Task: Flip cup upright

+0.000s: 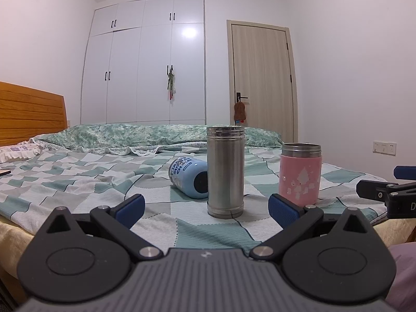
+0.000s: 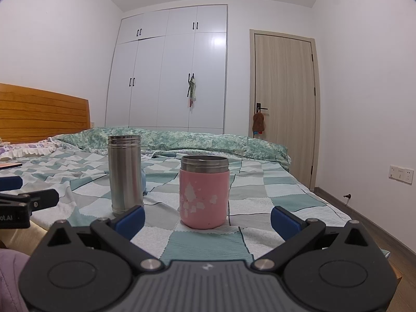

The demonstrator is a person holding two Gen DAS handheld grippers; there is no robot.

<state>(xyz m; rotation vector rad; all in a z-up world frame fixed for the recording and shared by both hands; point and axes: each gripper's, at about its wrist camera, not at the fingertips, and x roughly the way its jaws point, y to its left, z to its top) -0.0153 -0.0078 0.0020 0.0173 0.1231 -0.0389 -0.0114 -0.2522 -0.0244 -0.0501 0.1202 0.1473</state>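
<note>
Left gripper [image 1: 206, 208]: hovering low at the near edge of the bed [image 1: 78, 182], jaws spread wide and gripping nothing; the steel cup is showing in the gap between its blue pads [image 1: 131, 206].
Right gripper [image 2: 208, 214]: also gaping wide and carrying nothing, with the pink cup standing between its pads, apart from both.
Blue cup [image 1: 188, 179]: lying on its side on the checked blanket, its round end facing the left camera (only a sliver of it is peeking out behind the steel cup in the right view).
Steel cup [image 1: 225, 171]: standing upright just in front of the blue cup, partly hiding it.
Pink cup [image 2: 204, 192]: standing upright to the right of the steel cup, open rim up.
Background: wardrobe [image 1: 145, 62] and door [image 1: 262, 78] are standing shut behind the bed.
</note>
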